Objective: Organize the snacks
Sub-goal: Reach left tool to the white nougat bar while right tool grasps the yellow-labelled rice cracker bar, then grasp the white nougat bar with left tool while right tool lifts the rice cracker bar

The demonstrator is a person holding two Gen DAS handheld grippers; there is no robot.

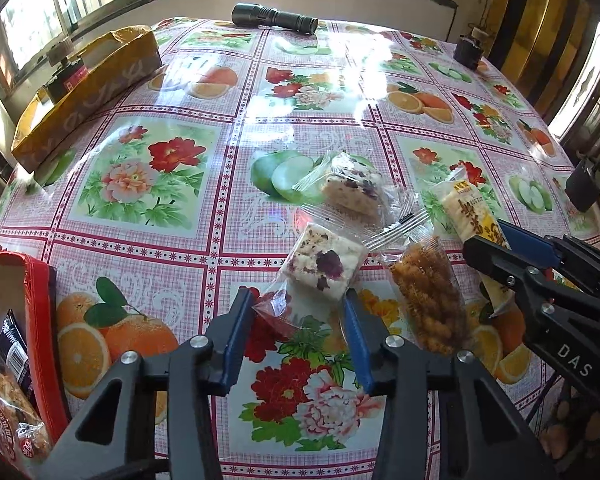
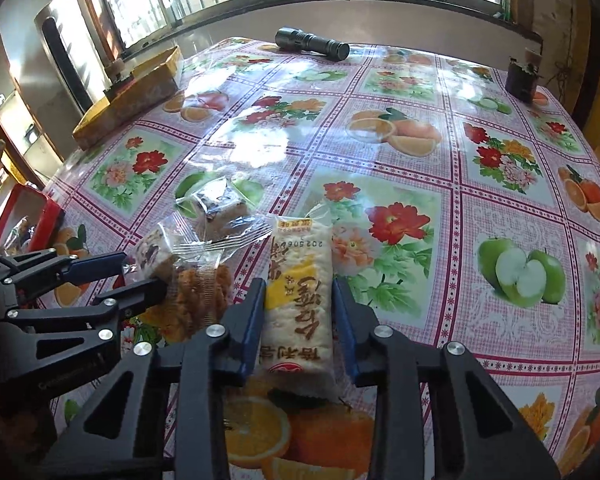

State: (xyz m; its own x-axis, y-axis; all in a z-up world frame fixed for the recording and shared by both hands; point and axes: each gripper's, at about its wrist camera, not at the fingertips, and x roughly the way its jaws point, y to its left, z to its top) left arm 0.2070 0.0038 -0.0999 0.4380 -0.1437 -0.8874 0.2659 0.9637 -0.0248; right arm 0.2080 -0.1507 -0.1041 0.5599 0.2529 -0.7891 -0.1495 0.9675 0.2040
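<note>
My left gripper is open, its fingers on either side of the near end of a clear-wrapped white nougat square with a dried rose. A second nougat square lies farther back. A bag of golden fried twists lies to the right. My right gripper straddles a long yellow-and-white rice cracker pack, jaws close on its sides; the pack also shows in the left wrist view. A red box holding packed snacks stands at the left.
A flowered oilcloth covers the table. A yellow cardboard box sits at the far left, a black torch at the far edge, and a small dark jar at the far right.
</note>
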